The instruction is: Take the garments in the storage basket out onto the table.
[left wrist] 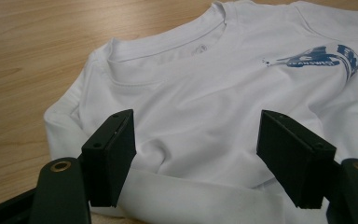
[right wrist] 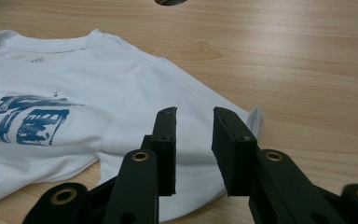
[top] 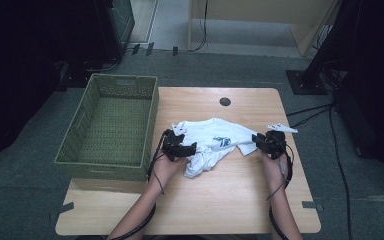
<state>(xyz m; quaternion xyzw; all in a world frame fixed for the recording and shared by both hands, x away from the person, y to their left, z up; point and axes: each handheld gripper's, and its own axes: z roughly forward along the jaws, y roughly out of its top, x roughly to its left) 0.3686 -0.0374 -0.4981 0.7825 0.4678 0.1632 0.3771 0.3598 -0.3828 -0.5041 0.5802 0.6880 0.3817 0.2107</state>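
While the white shirt (top: 215, 142) lies crumpled mid-table (top: 260, 200), the left gripper (top: 192, 149) rests at its left edge with jaws spread wide, cloth between them but ungripped. At the shirt's right sleeve, the right gripper (top: 254, 139) has its jaws narrowly parted, pinching nothing. A green basket (top: 80, 150) stands just left of the shirt, and a dark grommet (top: 225, 101) sits behind it.

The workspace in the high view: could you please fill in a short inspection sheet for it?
Surface: wooden table, with a dark round hole near the far edge.
Job's things: white T-shirt with blue print, rumpled at the centre; green woven basket, empty, at the left.
Clutter: nothing seen.
Grippers: left gripper open over the shirt; right gripper slightly open above its edge.
Cables: one trails from each gripper.
Surroundings: grey floor, dark stands, floor cables.
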